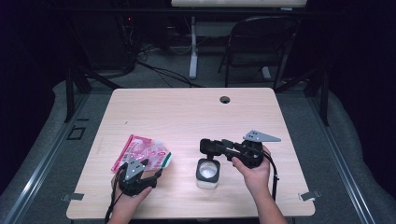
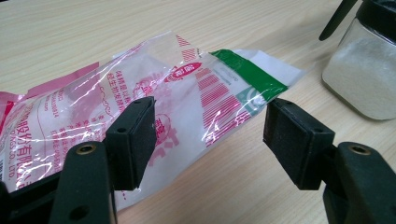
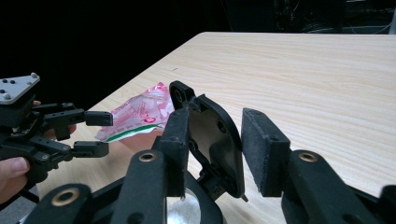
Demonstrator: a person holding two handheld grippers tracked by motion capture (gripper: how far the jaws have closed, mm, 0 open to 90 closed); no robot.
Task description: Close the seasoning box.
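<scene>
On table (image 1: 187, 112): 1 pouch (image 1: 142, 153), 1 jar (image 1: 208, 172).

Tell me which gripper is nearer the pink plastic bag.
Left. The left gripper sits at the pink plastic bag's near edge, jaws open around its corner. The right gripper is farther off, over the jar.

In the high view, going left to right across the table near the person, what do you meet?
Left gripper reaching over the pink-and-white plastic bag → clear jar of white powder → right gripper, held above the jar.
</scene>
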